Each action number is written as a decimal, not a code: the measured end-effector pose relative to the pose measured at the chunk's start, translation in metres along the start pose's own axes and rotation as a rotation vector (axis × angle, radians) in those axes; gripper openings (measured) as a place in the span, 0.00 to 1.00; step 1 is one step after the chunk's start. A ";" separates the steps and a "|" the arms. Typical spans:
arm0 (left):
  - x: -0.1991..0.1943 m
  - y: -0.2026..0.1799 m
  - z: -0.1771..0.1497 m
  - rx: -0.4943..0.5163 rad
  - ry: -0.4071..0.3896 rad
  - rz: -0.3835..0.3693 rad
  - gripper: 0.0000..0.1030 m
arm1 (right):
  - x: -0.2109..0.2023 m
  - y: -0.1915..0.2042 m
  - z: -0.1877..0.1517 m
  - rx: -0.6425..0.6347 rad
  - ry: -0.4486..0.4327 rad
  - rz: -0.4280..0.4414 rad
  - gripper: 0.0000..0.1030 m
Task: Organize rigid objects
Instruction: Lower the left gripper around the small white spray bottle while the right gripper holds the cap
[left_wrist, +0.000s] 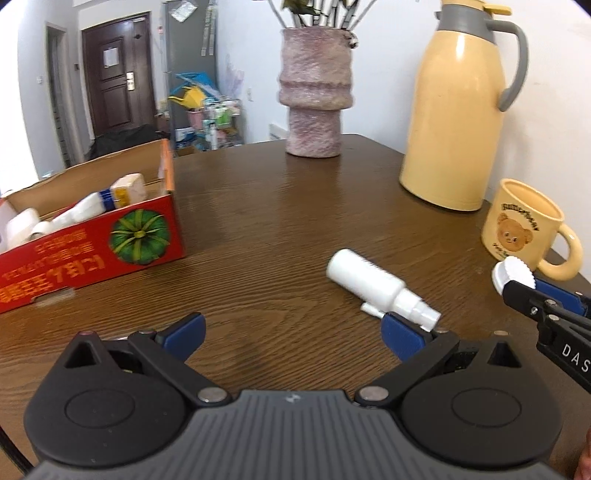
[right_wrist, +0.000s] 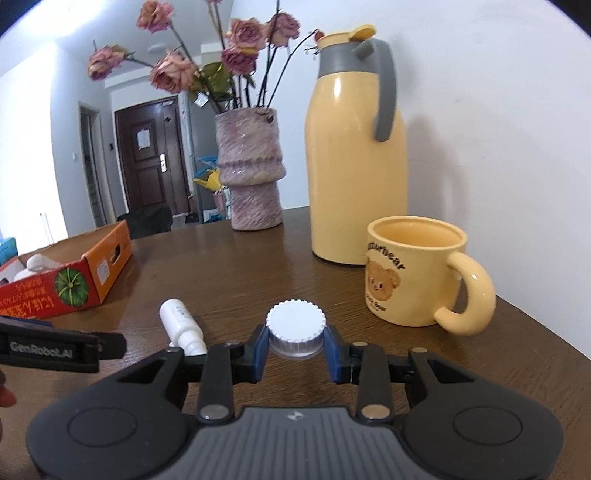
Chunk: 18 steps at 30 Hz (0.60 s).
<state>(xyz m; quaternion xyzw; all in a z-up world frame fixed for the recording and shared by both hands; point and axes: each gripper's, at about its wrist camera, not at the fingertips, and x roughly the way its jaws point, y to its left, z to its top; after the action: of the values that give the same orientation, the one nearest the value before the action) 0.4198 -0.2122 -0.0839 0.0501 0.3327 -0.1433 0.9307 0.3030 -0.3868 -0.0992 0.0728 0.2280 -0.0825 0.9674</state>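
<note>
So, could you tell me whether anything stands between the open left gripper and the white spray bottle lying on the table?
Nothing visible does: the left gripper is open, and the white plastic spray bottle lies just ahead, nozzle beside its right finger, on bare brown wooden table.

1 mug (right_wrist: 413, 273), 1 thermos (right_wrist: 356, 155), 1 vase (right_wrist: 251, 173).

The spray bottle (left_wrist: 380, 286) is blurred in the left wrist view, and its nozzle tip sits behind a blue pad; in the right wrist view the gripper frame covers its nozzle end. The ribbed white cap (right_wrist: 295, 328) hides whatever is below it, so what it belongs to cannot be told. The cardboard box (left_wrist: 88, 243) runs off the left edge, its print blurred. The thermos (left_wrist: 458, 110) is cropped at the top.
</note>
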 end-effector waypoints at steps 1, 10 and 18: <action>0.002 -0.001 0.001 0.006 0.001 -0.010 1.00 | -0.001 -0.001 0.000 0.005 -0.003 -0.002 0.30; 0.021 -0.018 0.004 0.086 0.020 -0.072 1.00 | -0.002 -0.005 -0.001 0.038 -0.010 -0.028 0.30; 0.036 -0.032 0.006 0.179 0.028 -0.148 1.00 | 0.001 -0.007 0.000 0.057 -0.007 -0.035 0.30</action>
<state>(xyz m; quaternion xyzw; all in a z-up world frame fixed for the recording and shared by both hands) 0.4402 -0.2520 -0.1016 0.1101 0.3345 -0.2401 0.9046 0.3022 -0.3938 -0.0999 0.0962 0.2233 -0.1060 0.9642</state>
